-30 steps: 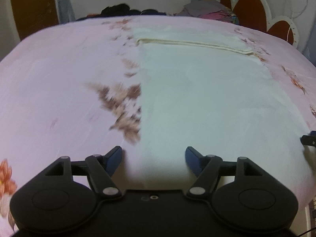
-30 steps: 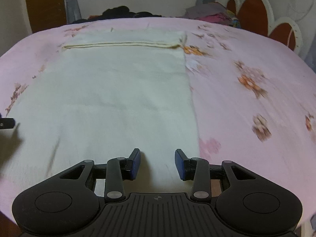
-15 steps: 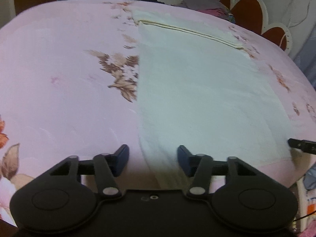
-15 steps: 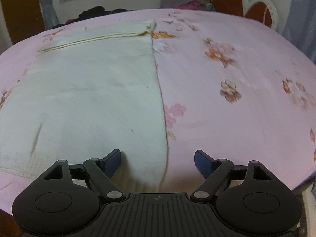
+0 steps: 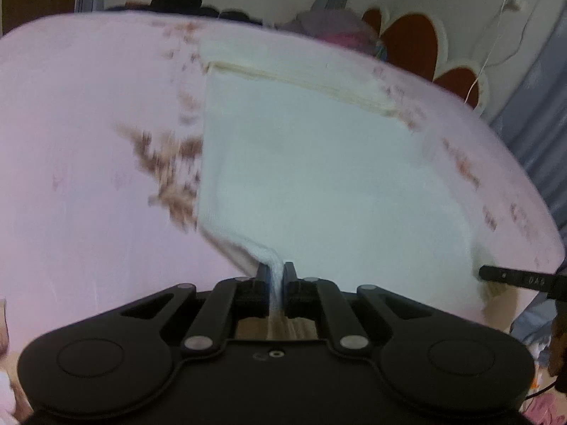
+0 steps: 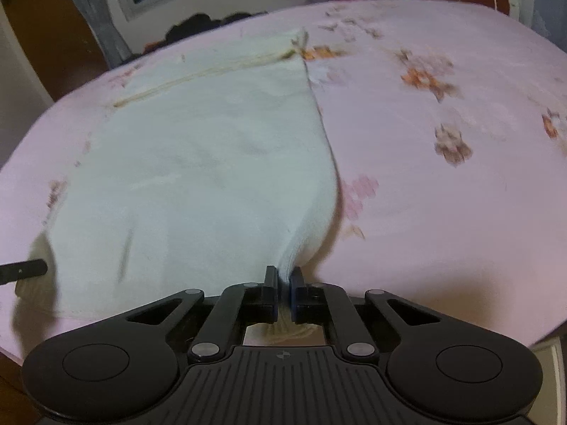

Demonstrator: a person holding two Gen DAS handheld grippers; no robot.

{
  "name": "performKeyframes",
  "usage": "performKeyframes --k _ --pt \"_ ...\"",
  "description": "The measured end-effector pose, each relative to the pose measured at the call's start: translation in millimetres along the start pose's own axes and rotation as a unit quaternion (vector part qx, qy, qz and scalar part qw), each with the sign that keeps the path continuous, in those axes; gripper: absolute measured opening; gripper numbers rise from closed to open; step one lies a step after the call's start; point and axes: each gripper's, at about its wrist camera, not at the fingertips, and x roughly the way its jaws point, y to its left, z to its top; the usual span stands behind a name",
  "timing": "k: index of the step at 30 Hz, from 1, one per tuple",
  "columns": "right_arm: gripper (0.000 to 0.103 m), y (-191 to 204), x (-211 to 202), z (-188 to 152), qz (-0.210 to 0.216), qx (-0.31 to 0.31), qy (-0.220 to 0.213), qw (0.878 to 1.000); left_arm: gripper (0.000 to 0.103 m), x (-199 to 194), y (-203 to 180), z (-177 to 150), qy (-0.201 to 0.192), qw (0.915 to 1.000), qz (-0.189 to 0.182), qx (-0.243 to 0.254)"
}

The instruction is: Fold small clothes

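- Left wrist view: the left gripper (image 5: 275, 276) is clenched on the near left corner of the pale garment (image 5: 319, 184), which lies flat ahead of it on the pink floral sheet (image 5: 88, 194); lifting both corners level should keep the fold square; a headboard (image 5: 418, 42) stands far right.
- Right wrist view: the right gripper (image 6: 283, 278) pinches the near right corner; the other gripper's tip shows far left; blurred dark heaps, perhaps clothes, lie beyond the bed.
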Motion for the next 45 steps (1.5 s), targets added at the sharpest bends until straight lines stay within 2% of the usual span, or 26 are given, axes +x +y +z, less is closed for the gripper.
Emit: performKeyframes --k 5,10,16,20,30,38,40,42,43,44,45 --pt "0.006 9.1 -12.1 35.0 0.017 -0.005 -0.055 0.998 0.006 -6.9 0.1 42.6 -0.060 0.9982 -0.004 -0.001" --pt "0.006 13.4 -5.2 87.6 0.031 -0.001 -0.098 0.995 0.006 3.4 2.3 93.5 -0.096 0.9954 -0.004 -0.007" --pt "0.005 10.3 32.1 162.8 0.036 0.009 -0.131 0.991 0.006 39.8 5.4 153.1 -0.124 0.9922 0.008 -0.013" --pt "0.005 3.5 71.1 210.8 0.038 0.027 -0.140 0.989 0.006 72.3 10.4 191.6 -0.133 0.9907 0.021 -0.017" --pt "0.005 -13.6 166.7 296.7 0.044 0.059 -0.120 0.990 0.006 151.9 40.0 259.2 -0.123 0.9885 0.061 -0.065" --pt "0.006 -33.5 225.6 325.9 0.048 0.106 -0.079 0.990 0.008 200.7 48.2 285.4 -0.088 0.9898 0.089 -0.068" --pt "0.006 -37.8 231.3 330.7 0.043 0.119 -0.082 0.989 0.013 208.5 50.1 290.3 -0.085 0.9887 0.102 -0.070" --pt "0.007 -39.2 237.9 336.2 0.042 0.126 -0.075 0.988 0.025 212.9 53.8 296.1 -0.084 0.9863 0.119 -0.077" --pt "0.017 -38.7 240.2 338.9 0.037 0.126 -0.075 0.988 0.037 212.4 56.0 299.4 -0.089 0.9843 0.126 -0.084" --pt "0.043 -38.1 239.7 341.3 0.031 0.123 -0.082 0.989 0.049 208.8 59.6 301.5 -0.100 0.9819 0.131 -0.093" --pt "0.061 -37.5 236.9 342.5 0.025 0.116 -0.094 0.988 0.053 205.2 62.0 303.3 -0.107 0.9808 0.131 -0.098"
